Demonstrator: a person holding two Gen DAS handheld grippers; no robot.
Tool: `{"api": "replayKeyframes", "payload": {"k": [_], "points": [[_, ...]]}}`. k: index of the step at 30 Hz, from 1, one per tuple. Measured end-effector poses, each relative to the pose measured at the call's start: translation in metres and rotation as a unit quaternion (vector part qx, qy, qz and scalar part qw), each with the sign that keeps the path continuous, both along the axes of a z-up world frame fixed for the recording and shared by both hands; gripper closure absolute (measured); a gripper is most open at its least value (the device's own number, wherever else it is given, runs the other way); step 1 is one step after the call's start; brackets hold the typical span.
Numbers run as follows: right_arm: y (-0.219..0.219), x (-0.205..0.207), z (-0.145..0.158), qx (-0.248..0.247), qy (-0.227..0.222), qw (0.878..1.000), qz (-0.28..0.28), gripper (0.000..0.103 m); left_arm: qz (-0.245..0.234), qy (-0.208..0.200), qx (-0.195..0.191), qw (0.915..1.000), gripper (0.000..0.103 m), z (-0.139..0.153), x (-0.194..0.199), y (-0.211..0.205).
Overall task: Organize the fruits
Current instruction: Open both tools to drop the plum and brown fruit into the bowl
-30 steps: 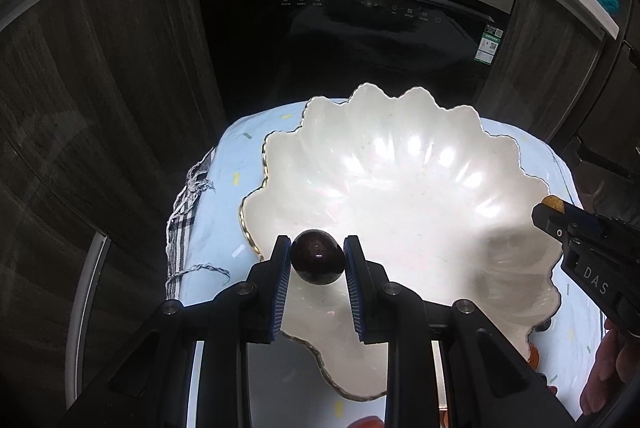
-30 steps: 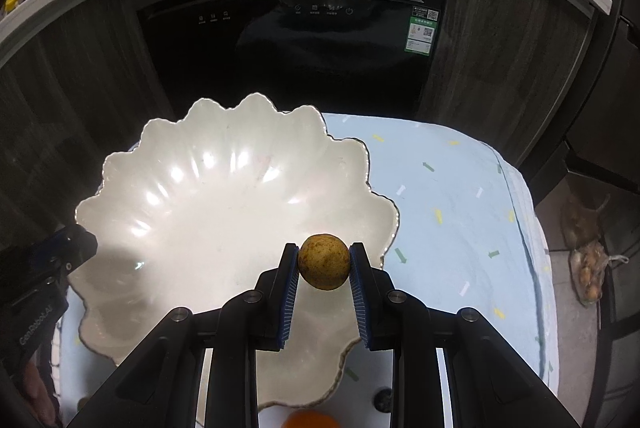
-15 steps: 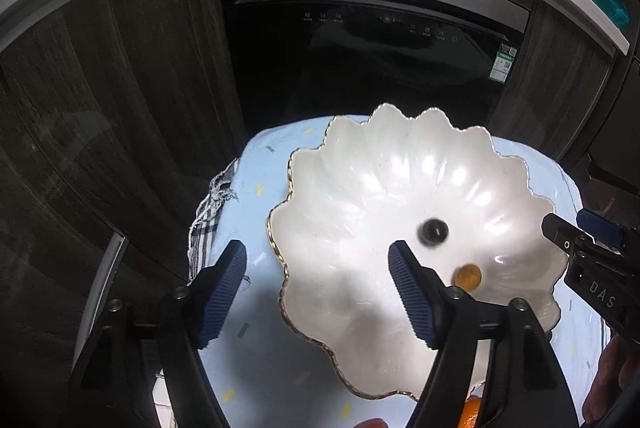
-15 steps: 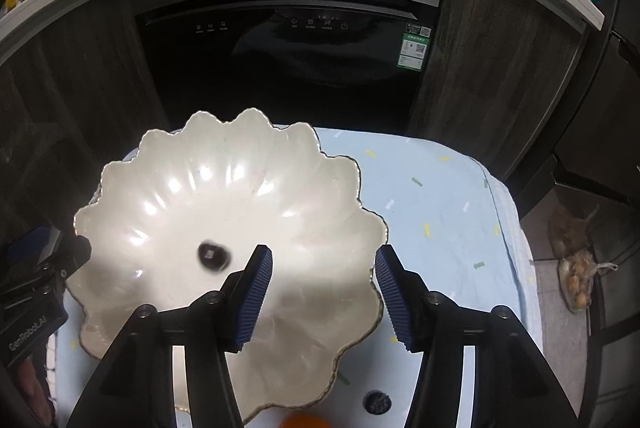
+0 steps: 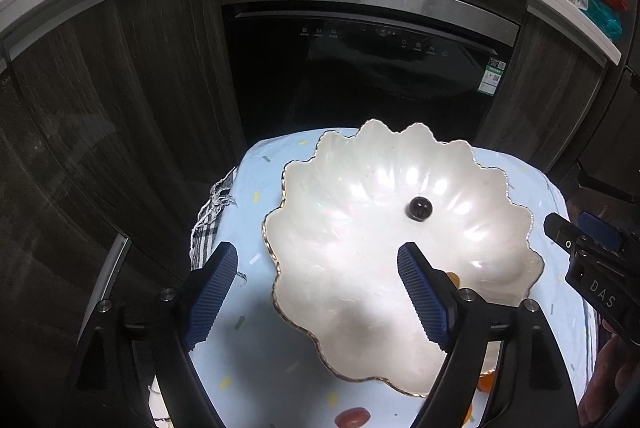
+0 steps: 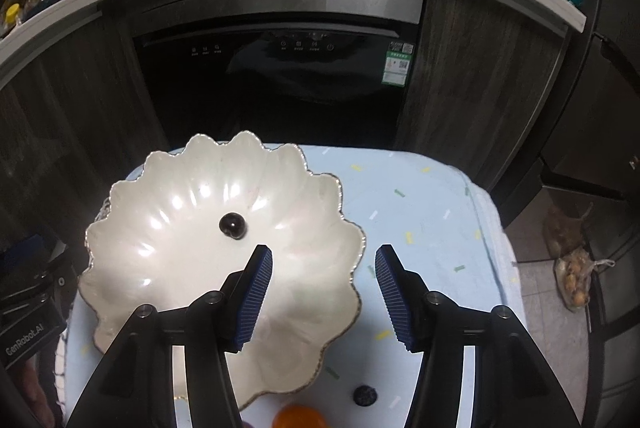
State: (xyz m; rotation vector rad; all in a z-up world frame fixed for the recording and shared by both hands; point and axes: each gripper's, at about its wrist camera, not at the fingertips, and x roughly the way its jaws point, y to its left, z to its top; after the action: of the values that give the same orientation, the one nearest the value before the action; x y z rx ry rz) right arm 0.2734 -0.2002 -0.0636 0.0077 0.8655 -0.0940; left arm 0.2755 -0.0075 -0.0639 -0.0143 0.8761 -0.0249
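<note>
Both fruits have left our grippers since a second ago: the dark plum (image 5: pixel 420 208) now sits loose near the middle of the scalloped white dish (image 5: pixel 312 188), and the yellow-brown fruit (image 5: pixel 453 277) is mostly hidden behind our left gripper's (image 5: pixel 316 294) right finger, low in the dish. Both tools have pulled back; left gripper wide and empty, right gripper (image 6: pixel 324 298) likewise wide and empty, over the dish's near-right rim.

Outside the dish, on the blue cloth (image 6: pixel 420 196) near the tabletop's front edge: an orange (image 6: pixel 298 420), a small dark berry (image 6: pixel 365 395), and a reddish fruit (image 5: pixel 352 418) at the frame bottom.

Risks we note:
- the plum is round on a glossy, sloped surface, so a nudge to the rim could set it rolling.
- the dish overhangs toward the tabletop's far-left edge; pressing there might tip it.
- the berry is small; wide pads may squash or flick it.
</note>
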Motion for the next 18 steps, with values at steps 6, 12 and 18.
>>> {"api": "replayKeyframes", "payload": {"k": [6, 12, 18], "points": [[-0.008, -0.009, 0.004, 0.002, -0.002, 1.000, -0.007, 0.048, -0.004, 0.001, -0.001, 1.0000, 0.021, 0.004, -0.008, -0.005], [-0.016, -0.020, 0.007, 0.006, -0.003, 1.000, -0.015, 0.048, -0.013, -0.002, -0.002, 0.9999, 0.021, 0.010, -0.017, -0.014], [-0.025, -0.031, 0.010, 0.007, -0.006, 1.000, -0.023, 0.048, -0.021, -0.006, -0.004, 0.9998, 0.021, 0.014, -0.026, -0.023]]}}
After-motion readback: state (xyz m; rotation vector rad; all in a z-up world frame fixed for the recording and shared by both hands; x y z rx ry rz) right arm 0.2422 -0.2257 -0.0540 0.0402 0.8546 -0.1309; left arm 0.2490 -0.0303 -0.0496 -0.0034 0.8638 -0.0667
